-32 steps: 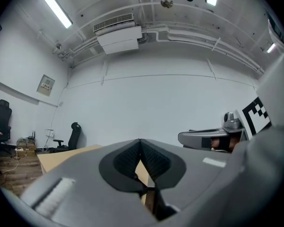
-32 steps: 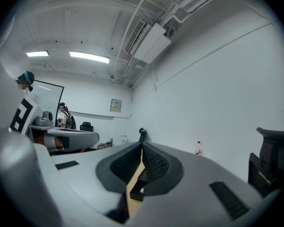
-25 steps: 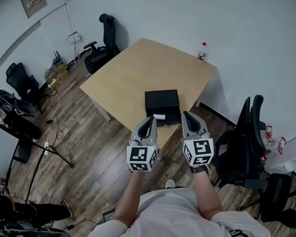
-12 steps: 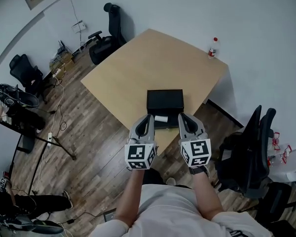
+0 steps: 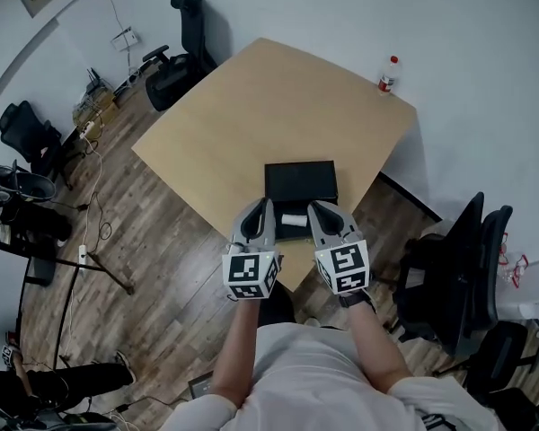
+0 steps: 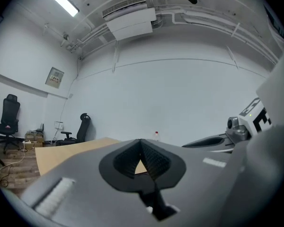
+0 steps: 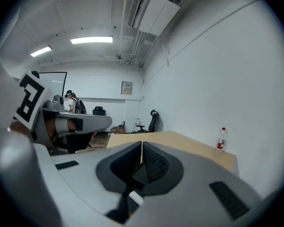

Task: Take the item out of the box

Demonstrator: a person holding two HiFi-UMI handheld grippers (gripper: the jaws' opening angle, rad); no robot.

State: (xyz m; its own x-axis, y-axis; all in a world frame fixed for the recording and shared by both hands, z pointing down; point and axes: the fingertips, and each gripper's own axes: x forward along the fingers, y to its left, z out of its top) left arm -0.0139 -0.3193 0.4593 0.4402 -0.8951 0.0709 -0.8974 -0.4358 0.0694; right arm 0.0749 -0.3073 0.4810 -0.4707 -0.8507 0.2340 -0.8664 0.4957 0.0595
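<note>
A black box (image 5: 300, 180) lies on the tan table (image 5: 242, 115), close to its near edge. A small white item (image 5: 294, 220) shows at the box's near side, low between my two grippers. In the head view my left gripper (image 5: 261, 206) hovers just left of that item and my right gripper (image 5: 316, 208) just right of it, both held above the table edge. Both are shut, with nothing between the jaws. In the left gripper view the gripper (image 6: 140, 141) has its tips meeting. The right gripper (image 7: 142, 144) looks the same in its own view. Neither gripper view shows the box.
A water bottle (image 5: 389, 74) stands at the table's far right corner and also appears as a bottle (image 7: 221, 139) in the right gripper view. Black office chairs stand at the far left (image 5: 181, 48) and at the right (image 5: 463, 272). Cables and gear (image 5: 18, 196) lie on the floor at left.
Both grippers have drawn closer together and nearer to the box's near side. They have stayed shut. The head view has shifted a little.
</note>
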